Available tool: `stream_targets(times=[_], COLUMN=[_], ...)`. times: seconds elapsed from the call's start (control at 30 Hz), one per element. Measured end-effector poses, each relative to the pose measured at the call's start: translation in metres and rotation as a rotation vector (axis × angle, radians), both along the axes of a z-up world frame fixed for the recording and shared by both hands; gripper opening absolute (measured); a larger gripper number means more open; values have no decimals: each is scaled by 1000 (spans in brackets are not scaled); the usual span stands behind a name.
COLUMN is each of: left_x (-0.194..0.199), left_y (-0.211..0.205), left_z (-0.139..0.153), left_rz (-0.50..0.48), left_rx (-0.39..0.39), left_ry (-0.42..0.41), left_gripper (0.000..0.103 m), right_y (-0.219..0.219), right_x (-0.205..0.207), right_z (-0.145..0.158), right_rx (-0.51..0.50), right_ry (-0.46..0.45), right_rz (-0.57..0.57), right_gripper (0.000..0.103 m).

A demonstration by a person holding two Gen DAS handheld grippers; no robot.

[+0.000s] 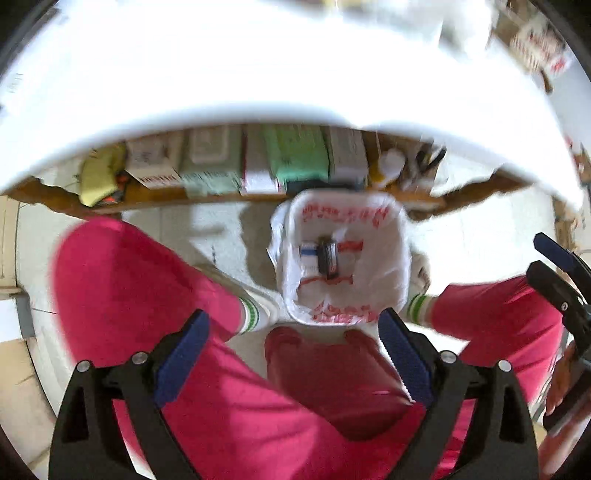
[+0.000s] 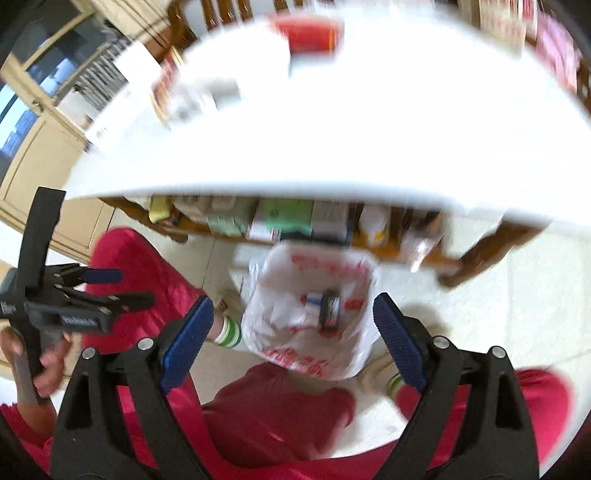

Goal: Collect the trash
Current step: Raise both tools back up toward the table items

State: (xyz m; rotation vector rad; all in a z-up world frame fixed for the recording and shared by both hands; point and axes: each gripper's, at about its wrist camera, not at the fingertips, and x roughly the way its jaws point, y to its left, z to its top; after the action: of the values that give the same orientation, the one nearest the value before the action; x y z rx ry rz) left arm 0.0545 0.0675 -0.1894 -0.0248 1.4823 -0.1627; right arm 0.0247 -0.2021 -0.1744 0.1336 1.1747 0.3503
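- Left gripper [image 1: 293, 345]: jaws spread wide, nothing between the blue pads [image 1: 183, 356]; it points down over the person's lap in red trousers [image 1: 147, 288]; the same gripper shows from the side in the right wrist view [image 2: 110, 286], gripped by the person's left hand [image 2: 44, 363].
- Right gripper [image 2: 291, 343]: jaws likewise released and empty; it hangs above the same lap; in the left wrist view its black fingers [image 1: 554, 273] sit at the far right, well apart from the left gripper.
- Bin [image 1: 347, 258]: a square bin lined with a white plastic bag [image 2: 258, 325] bearing red print stands on the pale floor just beyond both grippers' fingertips, between the person's feet in green-striped white socks [image 1: 253, 314].
- Trash in the bin: a small dark item with a label [image 1: 328, 258] lies at the bottom beside white wrappers with blue and red marks [image 1: 308, 254]; detail is blurred.
- White table [image 2: 332, 147]: its edge arcs across the view beyond the bin; a red object [image 2: 310, 33] and blurred packaging sit at its far side.
- Wooden shelf [image 1: 221, 194] under the table, beyond the bin, holds a green packet [image 1: 299, 155], a yellow packet [image 1: 98, 173] and boxes.
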Motion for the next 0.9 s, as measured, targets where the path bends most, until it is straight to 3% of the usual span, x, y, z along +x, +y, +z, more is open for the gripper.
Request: stream_targets(times=[0.23, 0.4, 0.5, 0.63, 0.9], left_x=[31, 51, 60, 75, 98], left_y=[17, 18, 13, 1, -16], left_z=[120, 172, 189, 199, 205], left_rz=[91, 153, 196, 200, 231], left_rx=[-12, 2, 39, 25, 54], left_ry=[-150, -202, -226, -184, -204], left_gripper=[95, 95, 95, 95, 95], right_y=[-9, -9, -13, -18, -20], right_x=[25, 54, 68, 97, 139], right_z=[140, 205, 226, 241, 247], right_rx=[-76, -49, -46, -33, -56], right_ry=[-238, -298, -315, -294, -275], right_rz=[161, 299, 366, 414, 469], right_gripper=[96, 96, 96, 96, 96])
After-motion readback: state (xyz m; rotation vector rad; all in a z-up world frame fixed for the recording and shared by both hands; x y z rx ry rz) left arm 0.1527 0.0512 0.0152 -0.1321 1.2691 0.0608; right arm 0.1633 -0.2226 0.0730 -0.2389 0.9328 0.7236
